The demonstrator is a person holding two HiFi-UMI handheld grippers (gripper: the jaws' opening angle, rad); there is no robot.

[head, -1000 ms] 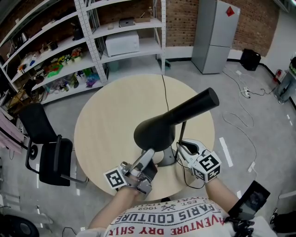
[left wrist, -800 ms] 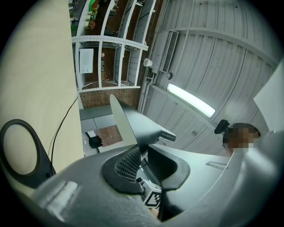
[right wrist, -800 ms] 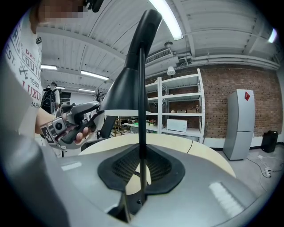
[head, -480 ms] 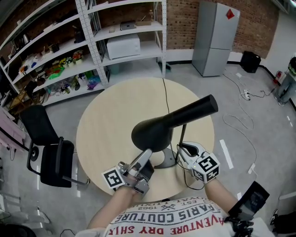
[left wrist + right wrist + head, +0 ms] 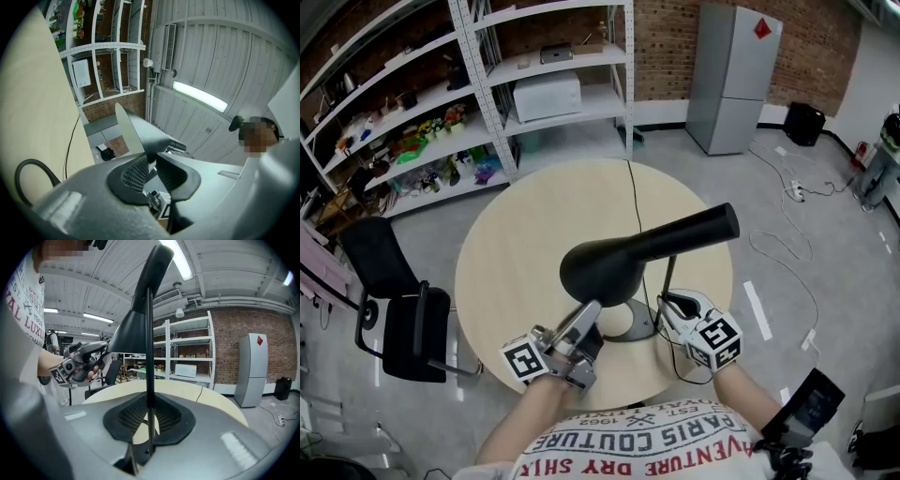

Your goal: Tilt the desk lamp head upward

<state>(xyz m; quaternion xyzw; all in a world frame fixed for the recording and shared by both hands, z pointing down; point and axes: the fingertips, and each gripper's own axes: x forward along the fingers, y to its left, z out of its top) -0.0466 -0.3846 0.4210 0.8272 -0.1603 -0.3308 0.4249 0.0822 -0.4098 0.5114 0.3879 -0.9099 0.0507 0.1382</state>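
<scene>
Looks like you're mid-tilt, not finished. Your left claw [image 5: 589, 317] is clenched on the rim of the lamp head [image 5: 609, 267] at its 7 o'clock, and your right claw [image 5: 668, 302] is clamped on the lamp stem [image 5: 150, 333]. The lamp sits near the tabletop's [image 5: 516, 234] 5 o'clock edge, and I'd guess the head wants more lift. No containers on there; the shelving [image 5: 502, 70] at 11 o'clock holds a microwave [image 5: 547, 94].

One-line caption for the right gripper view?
Right gripper clamps the desk lamp's stem while the left gripper holds the lamp head by its rim.
</scene>
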